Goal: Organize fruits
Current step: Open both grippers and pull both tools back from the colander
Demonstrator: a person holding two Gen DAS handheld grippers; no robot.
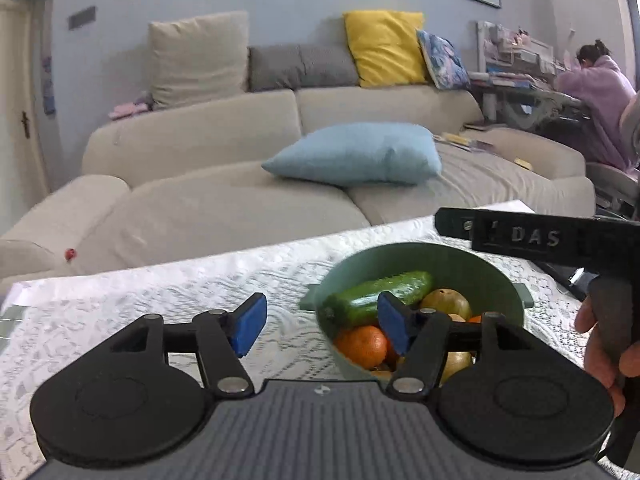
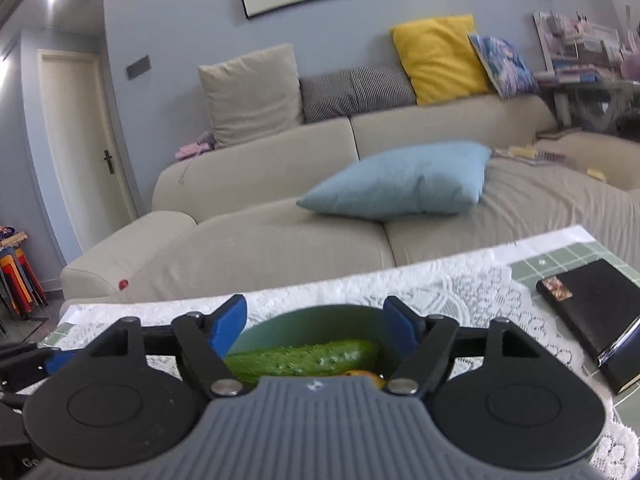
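Note:
A green bowl (image 1: pixel 472 268) stands on the lace tablecloth and holds a cucumber (image 1: pixel 368 296), an orange (image 1: pixel 362 346) and other yellow-green fruit (image 1: pixel 446 302). My left gripper (image 1: pixel 322 328) hangs open just left of and in front of the bowl, nothing between its blue pads. In the right wrist view the same bowl (image 2: pixel 320 318) and cucumber (image 2: pixel 308 358) lie just beyond my right gripper (image 2: pixel 314 330), which is open and holds nothing. A hand on the right gripper's handle (image 1: pixel 600 340) shows at the left wrist view's right edge.
A black book (image 2: pixel 592 308) lies on the table to the right of the bowl. A beige sofa (image 1: pixel 240 208) with a light blue cushion (image 1: pixel 356 156) runs behind the table. A person in a pale purple top (image 1: pixel 596 100) sits at a desk at the far right.

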